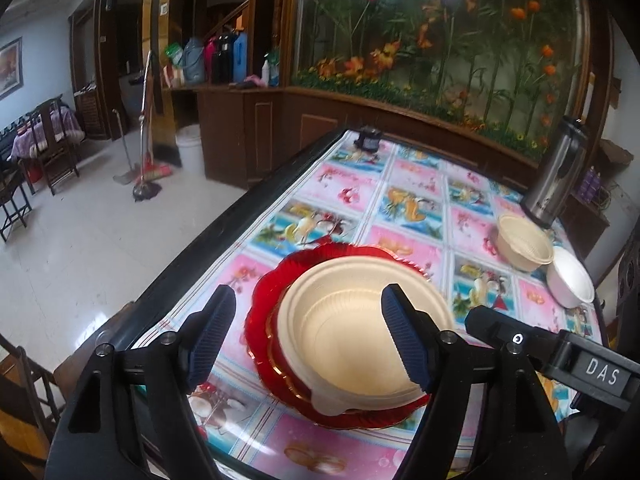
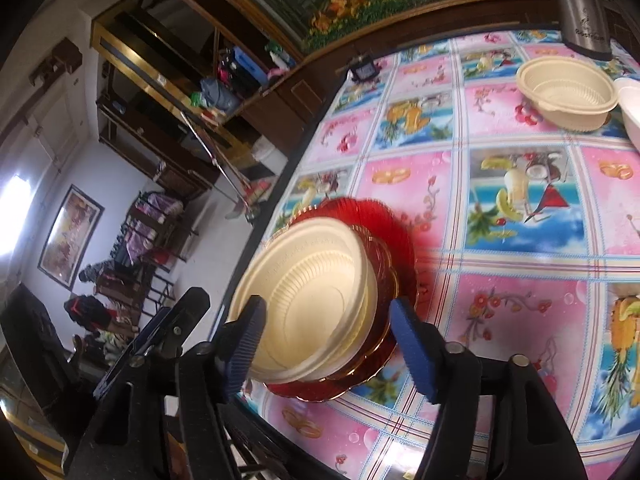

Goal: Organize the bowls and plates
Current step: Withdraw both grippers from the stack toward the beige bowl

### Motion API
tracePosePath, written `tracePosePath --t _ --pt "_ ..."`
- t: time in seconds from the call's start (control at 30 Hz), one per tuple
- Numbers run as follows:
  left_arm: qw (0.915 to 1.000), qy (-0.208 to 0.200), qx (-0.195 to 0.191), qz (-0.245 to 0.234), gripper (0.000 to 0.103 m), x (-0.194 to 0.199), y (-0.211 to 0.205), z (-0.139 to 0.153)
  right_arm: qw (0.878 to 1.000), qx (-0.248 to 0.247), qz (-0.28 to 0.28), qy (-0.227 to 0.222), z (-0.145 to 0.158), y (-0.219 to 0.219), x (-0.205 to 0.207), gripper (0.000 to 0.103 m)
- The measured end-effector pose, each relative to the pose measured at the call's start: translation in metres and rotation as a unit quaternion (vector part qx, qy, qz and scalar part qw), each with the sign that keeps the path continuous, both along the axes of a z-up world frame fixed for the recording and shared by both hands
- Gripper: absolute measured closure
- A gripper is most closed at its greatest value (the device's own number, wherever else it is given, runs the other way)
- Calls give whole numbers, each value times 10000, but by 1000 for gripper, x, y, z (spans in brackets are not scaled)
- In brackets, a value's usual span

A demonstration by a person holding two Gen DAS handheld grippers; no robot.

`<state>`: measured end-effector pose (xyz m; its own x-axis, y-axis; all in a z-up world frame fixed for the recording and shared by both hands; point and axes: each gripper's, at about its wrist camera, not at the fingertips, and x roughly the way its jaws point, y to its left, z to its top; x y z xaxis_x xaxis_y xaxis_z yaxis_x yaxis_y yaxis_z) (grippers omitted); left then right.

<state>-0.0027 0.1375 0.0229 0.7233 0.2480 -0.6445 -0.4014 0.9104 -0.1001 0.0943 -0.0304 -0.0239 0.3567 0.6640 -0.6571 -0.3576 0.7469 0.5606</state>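
A cream bowl [image 1: 360,320] sits on a stack of red plates [image 1: 264,300] near the table's left edge. My left gripper [image 1: 308,336] is open, its fingers wide apart around the bowl's near left side, one pad [image 1: 404,340] over the bowl's inside. In the right wrist view my right gripper [image 2: 328,348] is open just in front of the same cream bowl [image 2: 312,300] on the red plates [image 2: 396,240]. A second cream bowl [image 1: 524,244] [image 2: 568,92] and a white bowl [image 1: 570,280] [image 2: 632,104] stand at the far right.
A steel thermos [image 1: 556,172] [image 2: 580,8] stands at the far right behind the bowls. A small black object [image 1: 368,138] sits at the table's far edge. The table's dark left edge [image 1: 192,256] drops to a tiled floor with chairs and a mop.
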Motion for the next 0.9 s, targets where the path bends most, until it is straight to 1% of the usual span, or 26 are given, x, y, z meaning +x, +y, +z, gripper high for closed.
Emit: tracePosePath --t 0.03,0.07,0.17,0.23,0.37,0.5,0.57,0.73,0.9 --pt "10000 -56 -6 -2 28 0 -1 2 9999 41 -61 -76 3 -4 -1 27" --pt "10000 -96 -18 5 27 -1 -2 4 9998 71 -121 -132 5 -8 -2 24" --pt "9996 -271 -80 -11 27 -1 -7 11 9991 170 -294 -251 11 -20 -3 21" --pt "9993 -350 -95 -54 23 0 -13 16 9984 236 -422 -310 15 -29 -3 20" --pt "9985 -443 -2 -321 21 9 -35 23 9969 293 -631 -374 20 -49 -1 17" --pt "9968 -357 129 -700 21 27 -64 23 9945 326 -933 -352 20 -76 1 14" --pt "9956 -229 177 -892 21 38 -80 20 9928 279 -1113 -350 19 -92 4 12" --pt "9915 -4 326 -1259 21 65 -121 8 9871 352 -1557 -113 6 -134 16 11" --pt "9872 165 562 -1484 21 84 -156 -3 9803 390 -1935 14 -6 -175 26 11"
